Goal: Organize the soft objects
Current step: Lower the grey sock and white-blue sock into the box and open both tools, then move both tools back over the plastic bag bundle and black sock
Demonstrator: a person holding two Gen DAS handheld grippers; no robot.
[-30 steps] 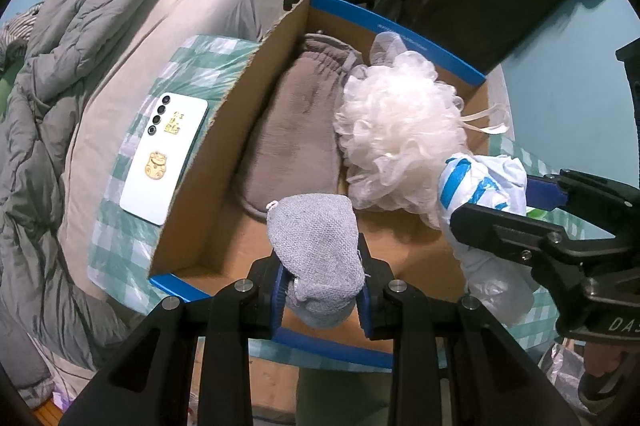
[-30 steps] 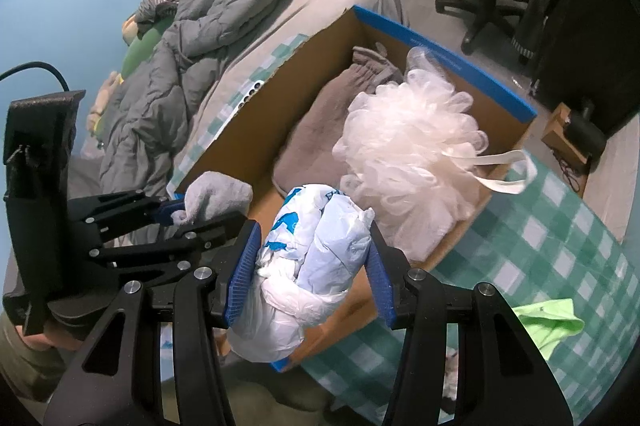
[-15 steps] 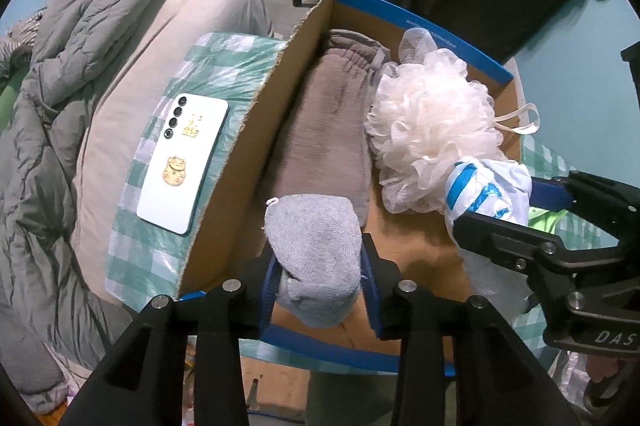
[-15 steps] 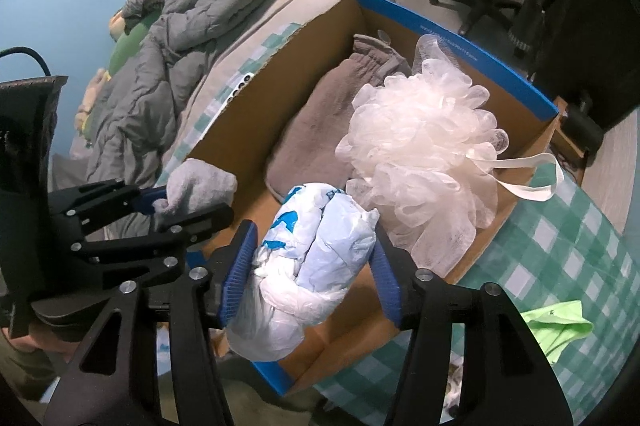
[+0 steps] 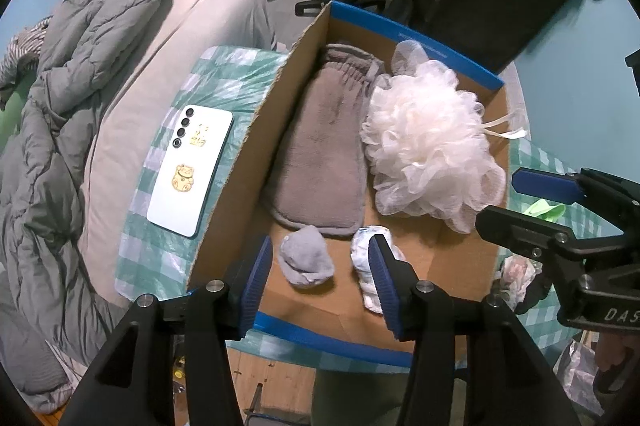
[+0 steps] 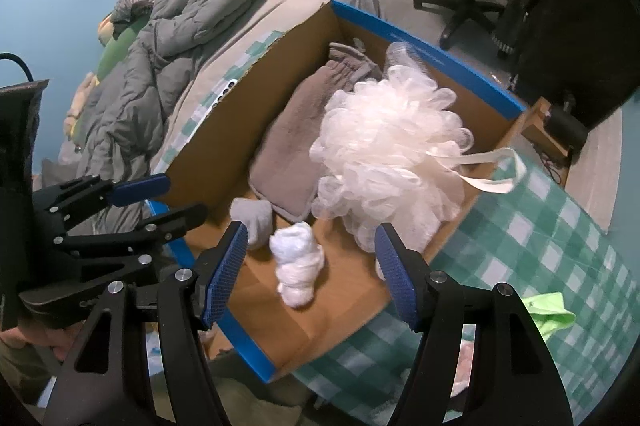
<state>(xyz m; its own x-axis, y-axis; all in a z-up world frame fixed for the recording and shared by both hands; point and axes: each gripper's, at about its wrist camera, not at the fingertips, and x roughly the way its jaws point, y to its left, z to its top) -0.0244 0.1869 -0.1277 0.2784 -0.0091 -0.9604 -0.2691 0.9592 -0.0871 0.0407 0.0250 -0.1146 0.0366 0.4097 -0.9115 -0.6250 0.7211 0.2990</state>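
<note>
Low in the left wrist frame, the left gripper (image 5: 320, 272) stands with its jaws apart; they have just been opening, and nothing is clamped between them. Seen through the gap, the grey sock (image 5: 305, 261) lies loose on the floor of the box (image 5: 412, 33), just below the brown mitt (image 5: 320, 154). Beside the sock, at its right, lies the white bundle (image 5: 366, 266) with blue marks, partly hidden by the right finger. A white pouf (image 5: 430, 150) fills the box's right side, touching the mitt. At left of the box, a phone (image 5: 190, 164) lies face down on checked cloth (image 5: 224, 74).

Low in the right wrist frame, the right gripper (image 6: 310, 272) has also just been opening and holds nothing; the bundle (image 6: 298, 266) rests on the floor below, the sock (image 6: 254, 216) just upper left of it.
</note>
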